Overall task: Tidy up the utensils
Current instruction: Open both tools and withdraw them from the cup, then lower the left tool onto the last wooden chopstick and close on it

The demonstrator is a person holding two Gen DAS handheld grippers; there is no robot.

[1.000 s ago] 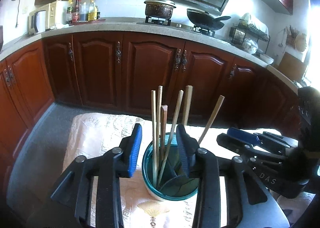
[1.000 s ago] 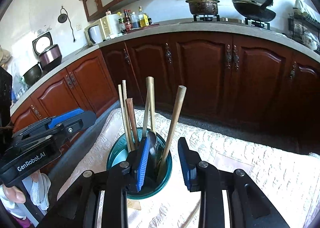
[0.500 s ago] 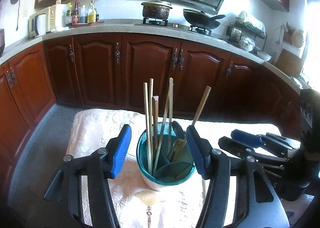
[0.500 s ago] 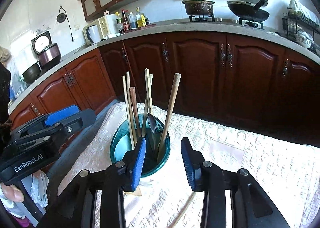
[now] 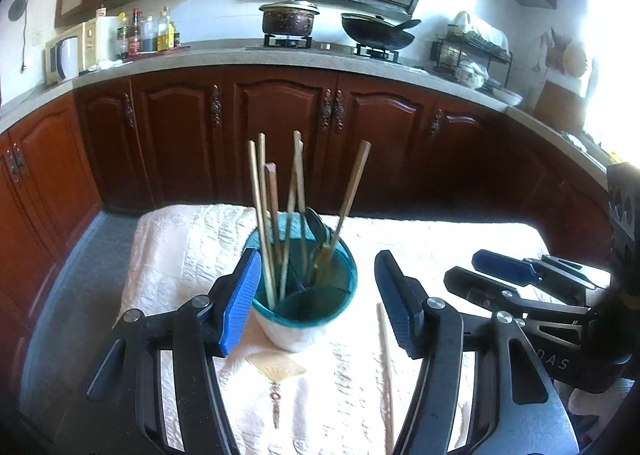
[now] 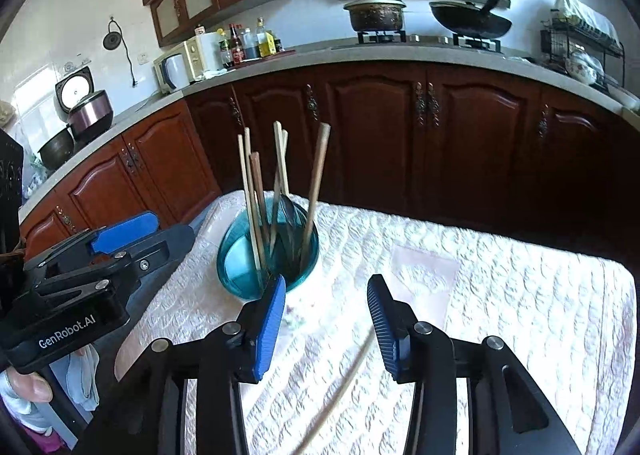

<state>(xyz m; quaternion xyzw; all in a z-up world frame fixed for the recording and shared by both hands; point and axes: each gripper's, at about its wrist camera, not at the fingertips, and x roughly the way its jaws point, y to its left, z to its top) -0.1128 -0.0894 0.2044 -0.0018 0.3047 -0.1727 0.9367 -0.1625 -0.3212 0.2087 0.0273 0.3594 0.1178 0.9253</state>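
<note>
Both jaws open and empty, right gripper (image 6: 326, 315) widening, left gripper (image 5: 316, 295) flanking cup (image 5: 308, 319), chopsticks (image 5: 262, 207) upright inside, loose chopstick (image 5: 386, 375) at 5 o'clock of cup

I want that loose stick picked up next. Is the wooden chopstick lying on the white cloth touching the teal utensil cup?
Apart. The left wrist view shows bare white cloth between the chopstick and the cup.

A home kitchen; wooden cabinets (image 5: 280, 135), stove pot (image 5: 288, 17) (lidded), wok (image 5: 378, 33).
</note>
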